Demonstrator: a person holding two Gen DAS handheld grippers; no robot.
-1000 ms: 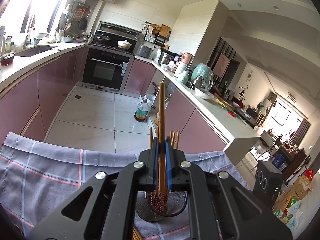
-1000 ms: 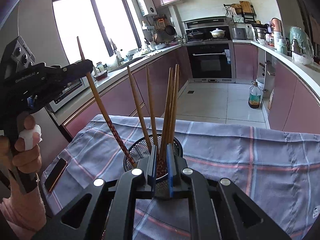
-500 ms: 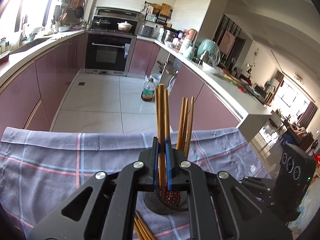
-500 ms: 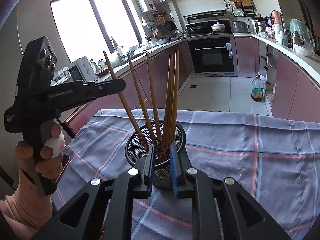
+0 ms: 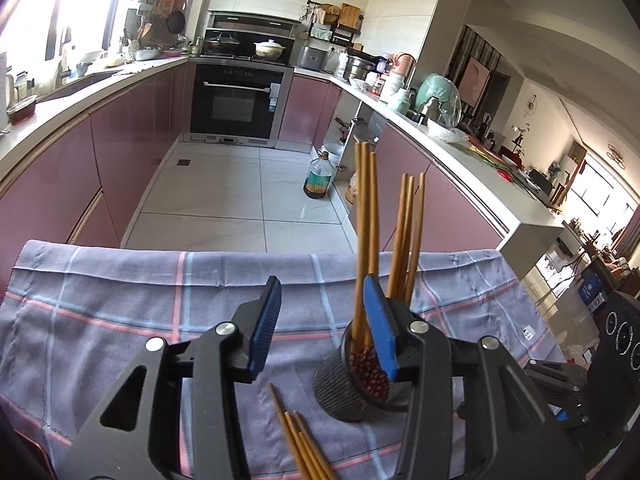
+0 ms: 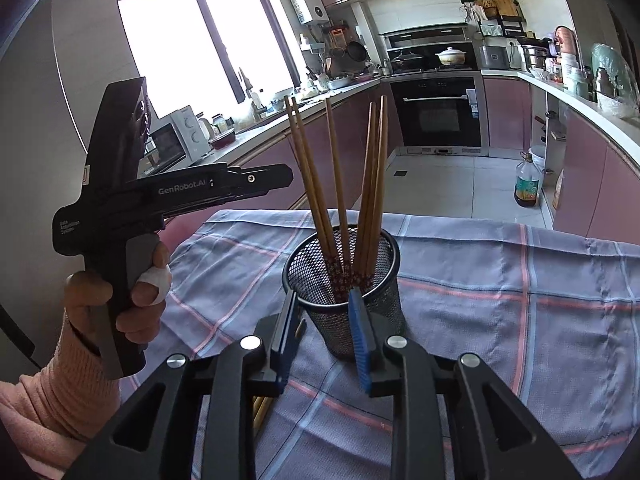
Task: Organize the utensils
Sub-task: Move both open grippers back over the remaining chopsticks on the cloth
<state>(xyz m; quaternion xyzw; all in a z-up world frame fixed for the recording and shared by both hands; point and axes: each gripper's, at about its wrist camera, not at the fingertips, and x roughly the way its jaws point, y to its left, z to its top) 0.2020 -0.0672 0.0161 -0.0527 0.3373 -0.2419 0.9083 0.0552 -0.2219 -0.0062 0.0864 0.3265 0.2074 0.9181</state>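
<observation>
1. The left gripper (image 5: 320, 328) has its blue pads apart with nothing between them; its jaws have just been opening. The mesh cup stands just right of its right pad.
2. The right gripper (image 6: 324, 334) also stands apart, its jaws having just been opening; nothing is pressed between the pads, and the cup's near wall sits just beyond them.
3. A few loose chopsticks (image 5: 298, 436) lie flat on the cloth, just in front of the cup on its near left side.
4. The black mesh cup (image 6: 320, 276) stands upright on the checked grey-blue cloth (image 6: 500, 280).
5. Inside the cup, the standing chopsticks (image 6: 340, 184) lean in two bunches, patterned red ends down, plain ends up and fanned outward.
6. Left of the cup, a hand (image 6: 116, 296) in a pink sleeve holds the left gripper's black handle, its fingers pointing toward the chopsticks' upper parts without touching them.
7. Far beyond the cup, an oil bottle (image 6: 528, 184) stands on the tiled floor by pink cabinets, with the black oven (image 6: 438, 114) behind.
</observation>
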